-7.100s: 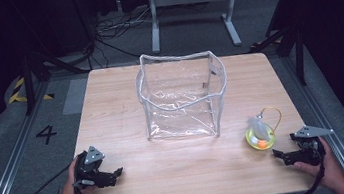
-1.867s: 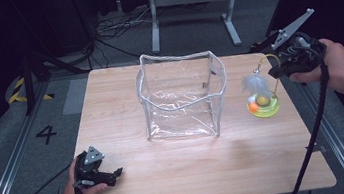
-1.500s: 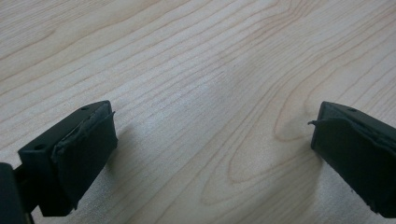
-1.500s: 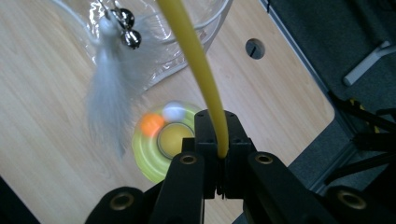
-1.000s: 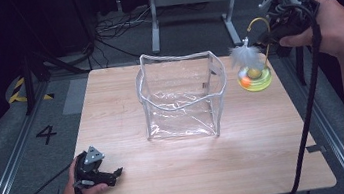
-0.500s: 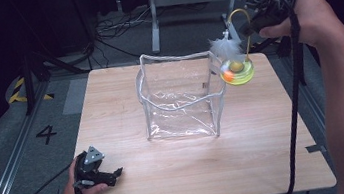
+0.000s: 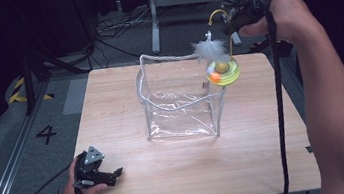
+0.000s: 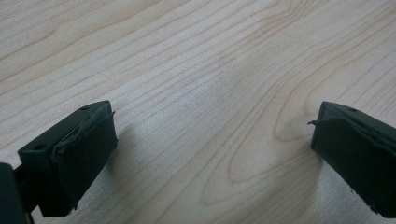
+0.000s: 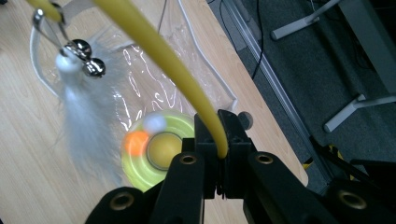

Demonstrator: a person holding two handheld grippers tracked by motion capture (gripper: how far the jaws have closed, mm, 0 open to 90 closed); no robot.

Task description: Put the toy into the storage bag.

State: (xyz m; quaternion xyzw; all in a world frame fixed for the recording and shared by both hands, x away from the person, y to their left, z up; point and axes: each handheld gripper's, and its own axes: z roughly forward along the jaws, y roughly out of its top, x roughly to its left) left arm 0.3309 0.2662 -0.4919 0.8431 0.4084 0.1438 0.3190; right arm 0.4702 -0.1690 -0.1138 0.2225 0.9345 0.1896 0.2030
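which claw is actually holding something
The right claw, raised over the clear bag: its jaws pinch the yellow wire of the feather toy. The left claw sits open on the table, holding nothing.

- A pale wooden surface (image 7: 126, 108) is standing on a grey floor (image 7: 9, 143) and is showing long grain lines.
- A clear plastic bag (image 7: 180, 101) with a white-edged rim is standing upright near the middle of the surface, its mouth gaping upward.
- The left gripper (image 7: 112, 175) is resting on the surface at its near left corner, well apart from the bag, its black fingers (image 8: 79, 149) lying spread on bare wood in the left gripper view.
- A painted numeral 4 (image 7: 46, 134) is lying on the floor just left of the surface.
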